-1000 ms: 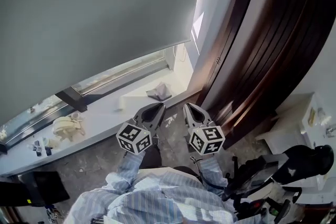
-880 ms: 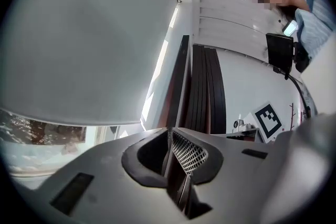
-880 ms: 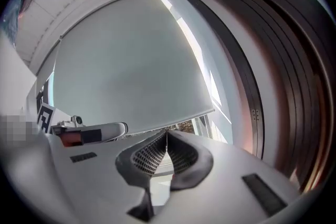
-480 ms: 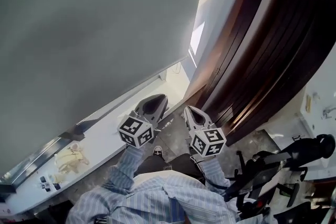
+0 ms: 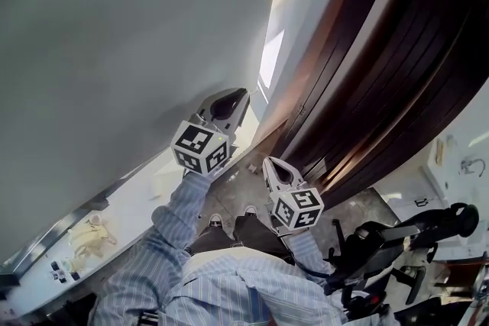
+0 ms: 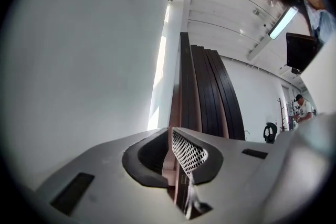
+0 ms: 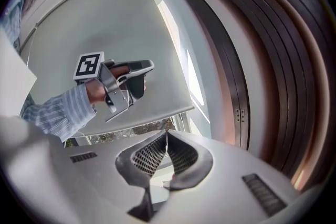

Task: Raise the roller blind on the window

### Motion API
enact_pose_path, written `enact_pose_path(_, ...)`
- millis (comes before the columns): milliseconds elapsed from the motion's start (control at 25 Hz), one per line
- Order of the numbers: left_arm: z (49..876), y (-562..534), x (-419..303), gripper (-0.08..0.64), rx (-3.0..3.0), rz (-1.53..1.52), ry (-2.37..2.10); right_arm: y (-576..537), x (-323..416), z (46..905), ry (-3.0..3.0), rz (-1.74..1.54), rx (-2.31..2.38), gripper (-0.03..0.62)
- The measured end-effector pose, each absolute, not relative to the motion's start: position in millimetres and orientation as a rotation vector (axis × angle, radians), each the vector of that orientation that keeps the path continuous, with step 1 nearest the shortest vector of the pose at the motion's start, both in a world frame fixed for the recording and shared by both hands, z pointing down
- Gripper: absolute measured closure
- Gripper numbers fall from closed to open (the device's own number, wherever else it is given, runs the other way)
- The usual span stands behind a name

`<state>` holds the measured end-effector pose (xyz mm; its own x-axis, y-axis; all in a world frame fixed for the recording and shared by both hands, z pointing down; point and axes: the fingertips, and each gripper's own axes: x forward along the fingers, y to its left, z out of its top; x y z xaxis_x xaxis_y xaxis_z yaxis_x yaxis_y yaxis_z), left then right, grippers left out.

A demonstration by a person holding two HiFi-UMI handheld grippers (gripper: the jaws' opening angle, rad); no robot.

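Shirt: pale blue-white pinstripe, long sleeves. Dark trousers; dark sneakers, white toecaps, at their 12 o'clock. Left gripper, right gripper: grey shells, black-white marker cubes at 6 o'clock.

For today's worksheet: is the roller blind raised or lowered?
Mostly lowered: the roller blind covers the window, leaving only a strip below its edge.
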<state>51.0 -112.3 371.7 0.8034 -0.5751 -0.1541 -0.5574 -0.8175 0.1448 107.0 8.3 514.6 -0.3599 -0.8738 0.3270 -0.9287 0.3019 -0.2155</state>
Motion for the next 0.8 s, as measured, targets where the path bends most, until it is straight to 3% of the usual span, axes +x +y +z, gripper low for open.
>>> enact_pose_path(320, 365.6, -180.2, 60.3, 0.551, 2.854, -0.206, -1.15, -42.6, 124.3, 507.9, -2.521, 0.53, 1.463, 0.584)
enact_pose_path(800, 397.2, -238.1, -7.3, 0.551, 2.701, -0.061, -1.411, -117.4, 114.9, 498.3, -2.627, 0.486, 1.356, 0.584)
